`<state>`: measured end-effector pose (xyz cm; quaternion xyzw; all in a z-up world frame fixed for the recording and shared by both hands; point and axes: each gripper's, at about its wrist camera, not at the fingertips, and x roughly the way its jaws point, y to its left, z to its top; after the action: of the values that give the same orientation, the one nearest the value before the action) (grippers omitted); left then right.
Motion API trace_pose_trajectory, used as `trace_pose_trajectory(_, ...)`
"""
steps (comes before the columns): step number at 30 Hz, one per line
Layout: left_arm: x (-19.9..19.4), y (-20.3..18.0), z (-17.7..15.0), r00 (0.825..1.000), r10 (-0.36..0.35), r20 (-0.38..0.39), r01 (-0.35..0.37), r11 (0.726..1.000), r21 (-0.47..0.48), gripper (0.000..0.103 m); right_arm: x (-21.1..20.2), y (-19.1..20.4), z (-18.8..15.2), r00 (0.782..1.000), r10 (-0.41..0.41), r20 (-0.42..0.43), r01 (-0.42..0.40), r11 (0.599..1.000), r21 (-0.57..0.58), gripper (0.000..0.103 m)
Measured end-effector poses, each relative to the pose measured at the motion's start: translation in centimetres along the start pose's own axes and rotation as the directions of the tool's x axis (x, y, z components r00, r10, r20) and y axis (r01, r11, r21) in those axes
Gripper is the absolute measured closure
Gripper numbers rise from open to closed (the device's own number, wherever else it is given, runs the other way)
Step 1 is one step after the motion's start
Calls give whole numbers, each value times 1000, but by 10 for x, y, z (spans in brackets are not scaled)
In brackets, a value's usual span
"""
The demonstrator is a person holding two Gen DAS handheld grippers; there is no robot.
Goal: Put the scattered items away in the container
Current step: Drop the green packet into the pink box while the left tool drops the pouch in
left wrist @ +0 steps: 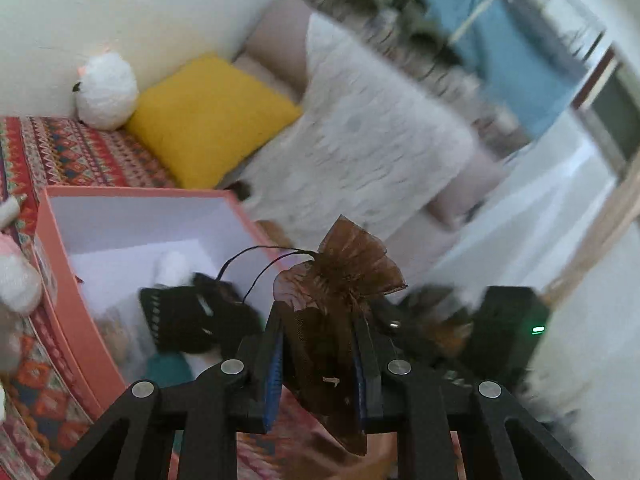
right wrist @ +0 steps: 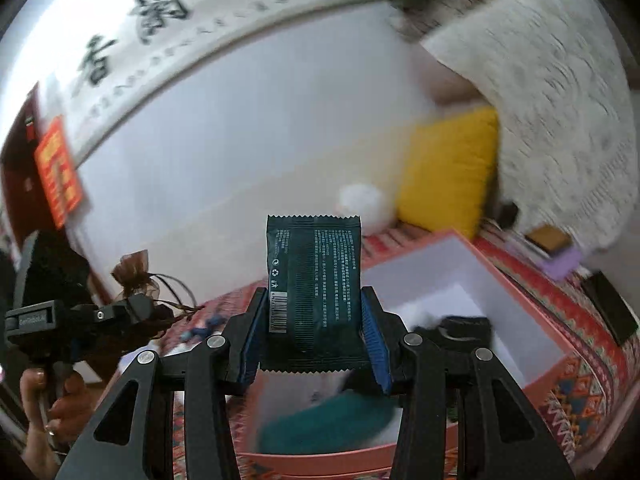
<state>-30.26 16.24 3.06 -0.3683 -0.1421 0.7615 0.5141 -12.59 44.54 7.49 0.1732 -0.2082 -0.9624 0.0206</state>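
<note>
Left wrist view: left gripper closed on a brown organza pouch, blue-padded fingers pressing it from both sides, gathered neck and ruffled top standing above the fingertips, thin dark drawstrings looping off to the left. Held up off the surface, beside the right edge of the pink box. Box open, white inside, sitting on a red patterned cloth; inside it a black item, something white and fluffy, and a teal patch at the near end, all blurred. Yellow cushion and white plush toy beyond the box against the wall; white lace cover to the right. Black device with a green light at lower right. Right wrist view: right gripper clamped on a dark green sachet, upright, serrated edges top and bottom, printed back with barcode facing the camera, pads on its two long sides. Sachet held in the air just in front of the near wall of the pink box, above the box's teal contents. Left gripper seen at far left with the brown pouch in its grip, a person's hand on its handle below. Small blue bits on the cloth between the grippers, too blurred to identify. Calligraphy scroll on the wall, red paper at left.
</note>
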Motion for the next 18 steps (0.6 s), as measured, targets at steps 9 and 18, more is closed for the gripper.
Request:
trace_pose_trajectory(9,52,2,0,927,375,-15,-372,924,92,27,30,-41,1,999,-35,-4,35,996,87,18)
trace_pose_trajectory(18,-17,16,-20,866,489,102,-496,867,58,25,21,7,-5,999,16,40,-18,999,47,14)
